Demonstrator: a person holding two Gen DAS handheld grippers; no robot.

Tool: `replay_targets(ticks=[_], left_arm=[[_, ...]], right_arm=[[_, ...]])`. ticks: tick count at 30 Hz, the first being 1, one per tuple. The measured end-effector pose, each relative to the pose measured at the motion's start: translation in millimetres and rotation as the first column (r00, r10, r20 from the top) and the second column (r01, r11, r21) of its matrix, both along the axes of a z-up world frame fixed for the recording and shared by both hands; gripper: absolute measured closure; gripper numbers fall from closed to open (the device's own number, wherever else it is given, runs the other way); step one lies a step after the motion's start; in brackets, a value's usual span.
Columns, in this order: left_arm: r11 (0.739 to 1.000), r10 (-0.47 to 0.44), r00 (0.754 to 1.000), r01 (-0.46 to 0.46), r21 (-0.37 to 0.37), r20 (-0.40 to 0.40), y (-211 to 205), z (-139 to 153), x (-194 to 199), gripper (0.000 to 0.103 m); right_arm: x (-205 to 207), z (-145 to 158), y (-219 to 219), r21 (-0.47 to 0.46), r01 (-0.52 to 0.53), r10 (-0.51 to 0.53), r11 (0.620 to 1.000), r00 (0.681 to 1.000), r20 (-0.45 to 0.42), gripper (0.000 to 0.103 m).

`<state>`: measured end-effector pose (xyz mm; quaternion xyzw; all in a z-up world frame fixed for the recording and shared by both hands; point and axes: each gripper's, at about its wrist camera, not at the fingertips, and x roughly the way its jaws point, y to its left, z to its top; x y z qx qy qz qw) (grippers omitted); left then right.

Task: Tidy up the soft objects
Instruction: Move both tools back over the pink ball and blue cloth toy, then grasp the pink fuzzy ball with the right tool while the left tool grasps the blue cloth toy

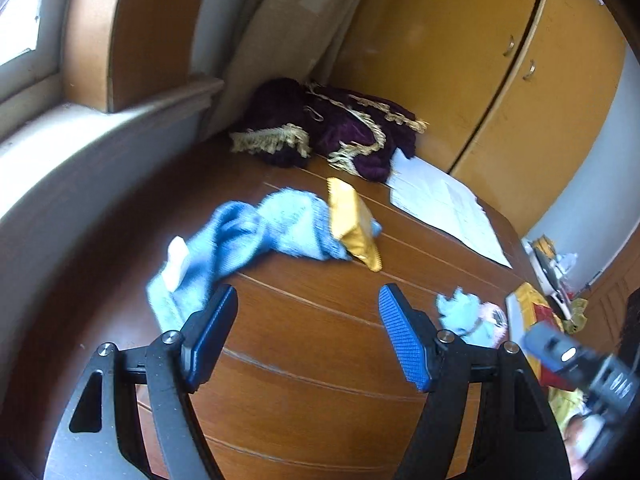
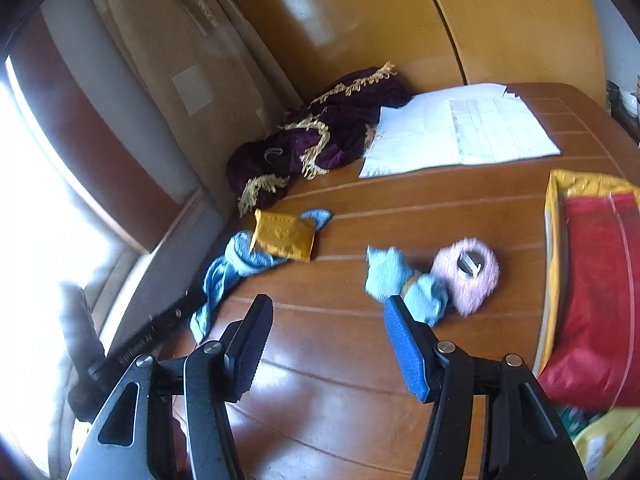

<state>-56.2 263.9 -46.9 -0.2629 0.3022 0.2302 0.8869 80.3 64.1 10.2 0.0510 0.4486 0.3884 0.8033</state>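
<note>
Left wrist view: the left claw (image 1: 308, 300) hangs over the wooden tabletop (image 1: 304, 360) with its blue-padded fingers (image 1: 404, 344) spread wide and nothing between them. Just past the finger at 9 o'clock lies a crumpled blue cloth (image 1: 248, 236), running from 10 toward 12 o'clock, with a small white piece (image 1: 178, 260) resting on its near end and a yellow pouch (image 1: 354, 224) lying across its far end. Farther out at 12 o'clock a purple velvet cloth with gold fringe (image 1: 332, 124) is heaped against the wall, and white papers (image 1: 444, 204) lie beside it at 1 o'clock. At 3 o'clock, close to the right finger, sits a small light-blue soft item (image 1: 460, 312), touching a pink fluffy one (image 1: 496, 316) that is mostly hidden here; the blurred right claw (image 1: 568, 364) enters at 4 o'clock. In the right wrist view, the right claw (image 2: 328, 308) is likewise spread open and empty above the tabletop (image 2: 320, 380). The light-blue soft item (image 2: 400, 280) lies just beyond the finger at 1 o'clock, touching the pink fluffy one (image 2: 468, 276). A red and yellow bag (image 2: 592, 280) fills 3 o'clock, while the blue cloth (image 2: 232, 272) and yellow pouch (image 2: 284, 236) lie at 11 o'clock.
</note>
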Motion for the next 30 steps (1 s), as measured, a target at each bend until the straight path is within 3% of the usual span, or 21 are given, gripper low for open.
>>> replay_targets(ticks=[3,6,8,13,16,19,23,27,30], left_arm=[[0.999,0.03,0.999,-0.029,-0.019,0.022,14.8,-9.0,-2.1,0.03],[0.997,0.033,0.999,-0.03,-0.07,0.035,22.9,-13.7,-5.2,0.03],[0.998,0.033,0.998,-0.03,-0.061,0.057,22.5,-11.9,-8.1,0.03],[0.999,0.019,0.999,-0.018,-0.044,0.027,17.1,-14.5,-4.3,0.03],[0.999,0.005,1.0,-0.004,-0.041,0.027,15.0,-14.2,-3.7,0.03],[0.999,-0.01,1.0,0.01,-0.032,0.023,10.7,-14.1,-1.5,0.03],[0.986,-0.117,0.993,0.115,-0.123,-0.011,-4.1,-15.3,19.8,0.03],[0.965,-0.241,0.968,0.231,-0.125,-0.075,-40.4,-3.6,59.5,0.03],[0.949,-0.304,0.951,0.296,-0.11,-0.056,-59.3,3.1,79.9,0.03]], right_arm=[[26.7,4.2,7.6,-0.049,0.027,-0.027,0.998,1.0,-0.013,0.043],[55.1,-9.4,16.2,-0.1,0.061,-0.069,0.993,0.994,-0.082,0.043],[63.3,-16.9,21.2,-0.155,0.108,-0.118,0.982,0.991,-0.063,0.043],[66.1,-39.5,39.7,-0.299,0.154,-0.158,0.942,0.987,0.011,0.043],[64.1,-47.9,41.9,-0.271,0.109,-0.121,0.956,0.992,-0.026,0.043],[63.1,-34.1,27.3,-0.237,0.165,-0.165,0.957,0.986,0.021,0.043],[75.6,-32.4,13.3,-0.267,0.228,-0.234,0.936,0.972,0.008,0.043],[87.0,-45.5,10.3,-0.324,0.25,-0.273,0.913,0.962,-0.026,0.043],[92.4,-57.2,11.8,-0.349,0.244,-0.28,0.905,0.959,-0.055,0.043]])
